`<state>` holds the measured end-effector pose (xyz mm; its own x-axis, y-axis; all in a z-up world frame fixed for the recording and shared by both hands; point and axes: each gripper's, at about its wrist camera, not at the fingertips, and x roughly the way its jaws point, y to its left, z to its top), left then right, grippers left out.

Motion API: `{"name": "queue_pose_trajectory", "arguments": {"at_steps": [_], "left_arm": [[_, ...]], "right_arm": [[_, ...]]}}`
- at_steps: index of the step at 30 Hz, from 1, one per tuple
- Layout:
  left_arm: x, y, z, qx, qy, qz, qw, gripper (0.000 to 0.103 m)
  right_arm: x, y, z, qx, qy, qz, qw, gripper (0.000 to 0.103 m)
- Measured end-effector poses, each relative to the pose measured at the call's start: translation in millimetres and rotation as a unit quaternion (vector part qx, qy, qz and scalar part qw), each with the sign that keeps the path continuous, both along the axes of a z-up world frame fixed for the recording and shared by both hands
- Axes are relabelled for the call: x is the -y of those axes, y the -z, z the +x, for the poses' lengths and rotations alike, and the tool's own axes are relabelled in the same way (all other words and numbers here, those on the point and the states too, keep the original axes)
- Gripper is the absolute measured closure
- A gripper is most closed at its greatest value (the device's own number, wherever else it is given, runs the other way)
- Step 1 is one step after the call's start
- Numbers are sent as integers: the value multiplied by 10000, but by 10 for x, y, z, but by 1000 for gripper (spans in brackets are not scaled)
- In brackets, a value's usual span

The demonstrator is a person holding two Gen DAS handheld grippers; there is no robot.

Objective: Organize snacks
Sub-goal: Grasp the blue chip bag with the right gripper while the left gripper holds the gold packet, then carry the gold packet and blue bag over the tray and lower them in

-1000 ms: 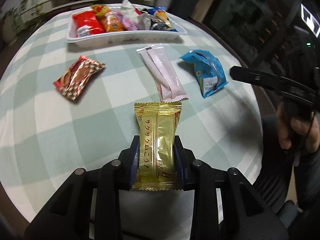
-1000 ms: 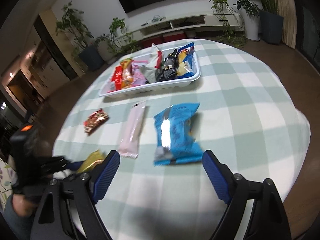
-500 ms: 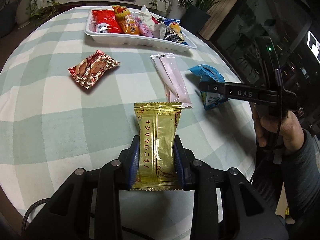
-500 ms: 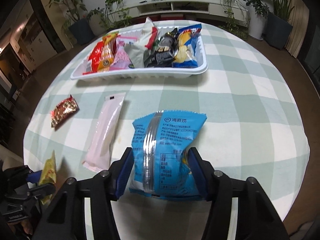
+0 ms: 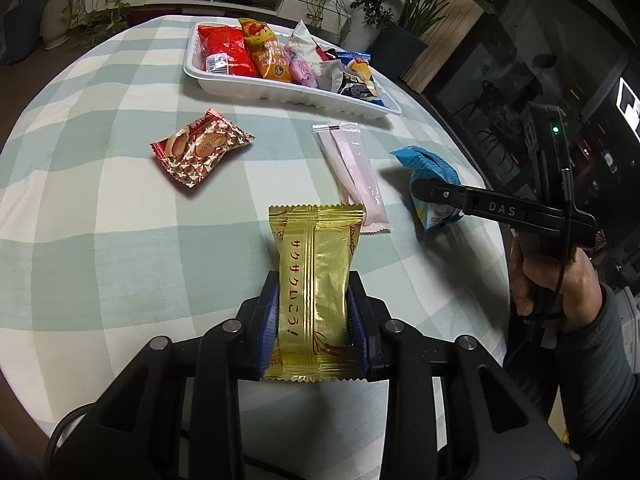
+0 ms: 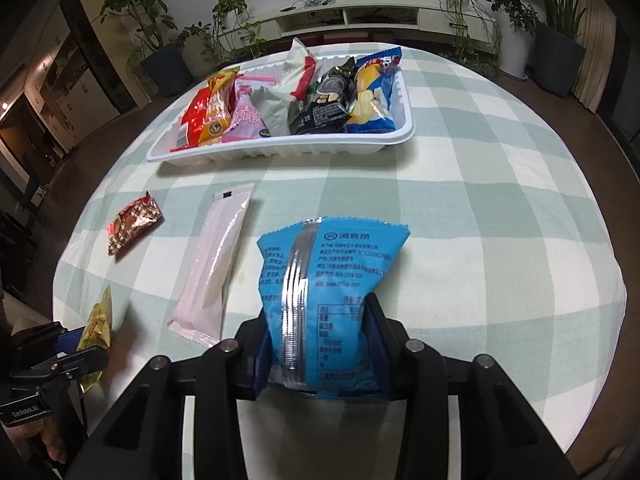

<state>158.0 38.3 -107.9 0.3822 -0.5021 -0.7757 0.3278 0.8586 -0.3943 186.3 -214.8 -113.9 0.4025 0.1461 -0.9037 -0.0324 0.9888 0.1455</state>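
A round table covered in a pale green and white checked cloth (image 6: 480, 184) is seen, with a white ribbed plastic tray (image 6: 280, 150) at its far side already packed with a row of snack bags, so part of the sorting can be judged done. Four snacks are outside the tray. Furthest left on the cloth, a small red and gold foil-wrapped biscuit packet (image 5: 202, 146) lies flat and loose, its long axis set diagonally, and is not yet touched. Next, a long gold foil wafer packet with red lettering (image 5: 318, 288) is gripped by the left gripper (image 5: 314, 326); the blue pads are pressed against its two long edges near the lower end, with the jaws narrowed to the packet's width. Its long axis runs straight along the fingers, the free end pointing away towards the tray. To the right, a slim pale pink plastic stick sachet (image 6: 214, 264) lies flat on the cloth, its length running towards the tray with a slight lean, and is left to be collected. Furthest right, a puffy blue plastic snack bag with a silver seam (image 6: 328, 280) is held in the right gripper (image 6: 320, 354), whose jaws have just been closing onto it and now squeeze its lower half. The bag's long axis also points forward to the tray. By this reading, two packets are in hand for delivery and two remain on the table.
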Motion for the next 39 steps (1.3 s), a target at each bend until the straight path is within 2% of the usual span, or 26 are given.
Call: {"name": "queue_pose_trajectory", "arguments": {"at_steps": [12, 17, 21, 26, 31, 35, 39], "left_arm": [[-76, -231, 127, 217, -139, -147, 9996, 74], [-147, -441, 320, 419, -240, -170, 9987, 74], [-215, -703, 598, 672, -336, -135, 9971, 74], [-284, -976, 1119, 870, -474, -86, 9950, 74], [-203, -1099, 1640, 933, -422, 0, 9947, 74], [-44, -1031, 2012, 923, -393, 148, 9948, 74], [150, -793, 2310, 797, -301, 261, 9960, 74]], "right_arm": [[241, -414, -154, 456, 384, 750, 9954, 61], [436, -553, -113, 569, 620, 978, 9916, 61], [599, -715, -14, 748, 774, 964, 9895, 61], [715, -990, 222, 1044, 809, 985, 9863, 61], [593, -1303, 634, 1434, 522, 889, 9843, 61], [398, -1363, 1044, 1544, 263, 793, 9845, 61], [197, -1179, 1459, 1342, 67, 704, 9884, 61]]}}
